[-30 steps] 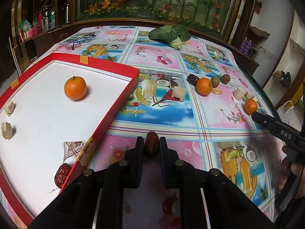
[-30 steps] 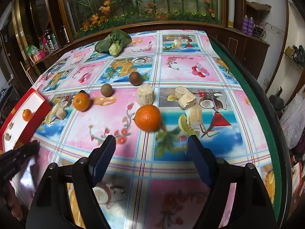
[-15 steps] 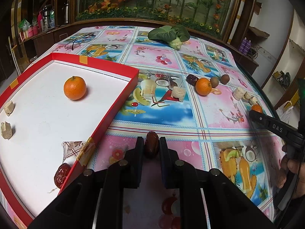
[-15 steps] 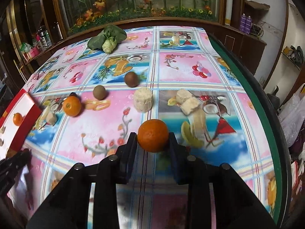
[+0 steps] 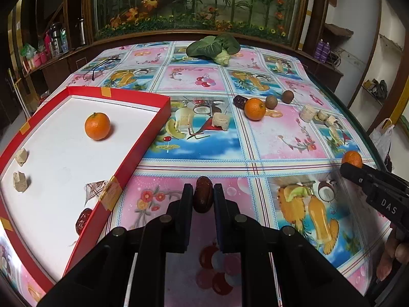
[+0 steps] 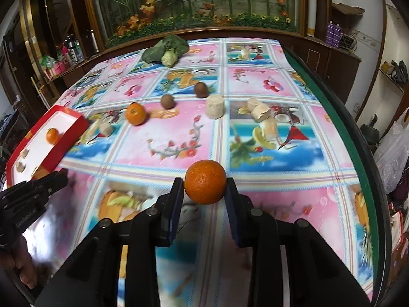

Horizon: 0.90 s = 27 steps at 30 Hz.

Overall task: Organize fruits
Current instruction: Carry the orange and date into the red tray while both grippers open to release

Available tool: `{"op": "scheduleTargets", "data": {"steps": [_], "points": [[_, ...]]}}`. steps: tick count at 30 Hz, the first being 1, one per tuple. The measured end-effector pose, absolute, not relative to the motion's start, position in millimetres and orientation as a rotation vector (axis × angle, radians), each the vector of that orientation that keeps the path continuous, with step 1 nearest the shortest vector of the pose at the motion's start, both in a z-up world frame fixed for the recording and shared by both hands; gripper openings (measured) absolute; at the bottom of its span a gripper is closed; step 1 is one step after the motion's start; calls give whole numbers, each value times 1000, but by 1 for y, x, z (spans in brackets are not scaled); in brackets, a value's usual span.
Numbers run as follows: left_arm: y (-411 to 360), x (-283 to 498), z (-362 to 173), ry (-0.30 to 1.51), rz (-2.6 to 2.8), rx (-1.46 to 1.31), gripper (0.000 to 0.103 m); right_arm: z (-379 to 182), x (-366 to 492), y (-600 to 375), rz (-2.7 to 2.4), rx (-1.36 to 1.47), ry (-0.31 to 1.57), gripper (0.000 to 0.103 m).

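My left gripper (image 5: 202, 195) is shut on a brown date (image 5: 203, 197) just above the patterned tablecloth, right of the red tray (image 5: 143, 138). The tray holds an orange (image 5: 97, 125), two pale chunks (image 5: 21, 156) and a date (image 5: 83, 220). My right gripper (image 6: 205, 188) is shut on an orange (image 6: 205, 185) and holds it over the cloth; this orange also shows in the left wrist view (image 5: 352, 159). Another orange (image 6: 136, 113) lies further back on the table.
Two brown round fruits (image 6: 167, 101), pale cut chunks (image 6: 215, 106) and a leafy green vegetable (image 6: 166, 49) lie on the table. A dark date (image 5: 239, 100) sits beside the loose orange (image 5: 254, 109). The table's green edge (image 6: 358, 153) runs along the right.
My right gripper closed on the orange, then pulled back and left with it. My left gripper stayed shut on the date without moving.
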State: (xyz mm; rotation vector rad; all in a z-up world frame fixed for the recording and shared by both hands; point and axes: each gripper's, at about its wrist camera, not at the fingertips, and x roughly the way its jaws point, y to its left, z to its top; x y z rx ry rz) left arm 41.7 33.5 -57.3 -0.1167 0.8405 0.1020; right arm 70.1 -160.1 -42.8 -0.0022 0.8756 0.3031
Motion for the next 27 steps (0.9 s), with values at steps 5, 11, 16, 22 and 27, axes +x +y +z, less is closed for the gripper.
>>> {"op": "scheduleTargets", "data": {"steps": [5,11,16,22,27], "points": [[35,34,-51,831,112,-123,14,-41,61,-154,325,-11,871,34],[42,28,-45,820,131,-136,14,-36,51,-142,352,-24,861,34],[54,21,-39,809,157,-155,14,-30,45,-128,383,-41,850,34],[82,8,-28,779,216,-196,14,-23,38,-100,444,-66,838,34],[119,-5,-17,740,306,-231,14,-15,35,-69,512,-88,820,34]]}}
